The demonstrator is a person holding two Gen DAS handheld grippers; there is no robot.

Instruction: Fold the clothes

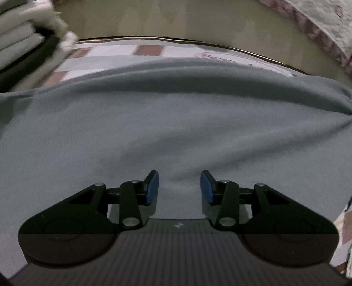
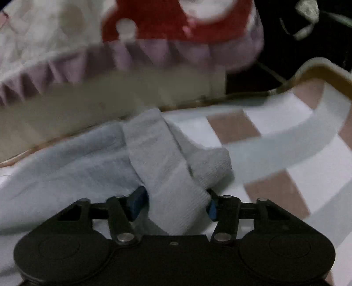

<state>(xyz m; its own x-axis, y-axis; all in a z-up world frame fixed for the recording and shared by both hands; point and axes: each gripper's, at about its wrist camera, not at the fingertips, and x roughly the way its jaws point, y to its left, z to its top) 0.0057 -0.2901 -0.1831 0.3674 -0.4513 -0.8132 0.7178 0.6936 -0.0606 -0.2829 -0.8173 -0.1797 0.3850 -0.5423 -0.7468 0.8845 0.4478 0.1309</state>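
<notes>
A grey-blue garment lies spread over the table and fills most of the left wrist view. My left gripper hovers low over its near part, open, with only flat cloth showing between the blue pads. In the right wrist view the same pale grey-blue cloth is bunched up, and a ribbed sleeve end runs between the fingers of my right gripper. The jaws stand on either side of the sleeve end without pinching it. The picture is blurred.
A checked white, blue and brown tablecloth covers the table, whose rim curves across the far side. A pile of folded clothes sits at the far left. A frilled bed cover and a red patterned item lie beyond.
</notes>
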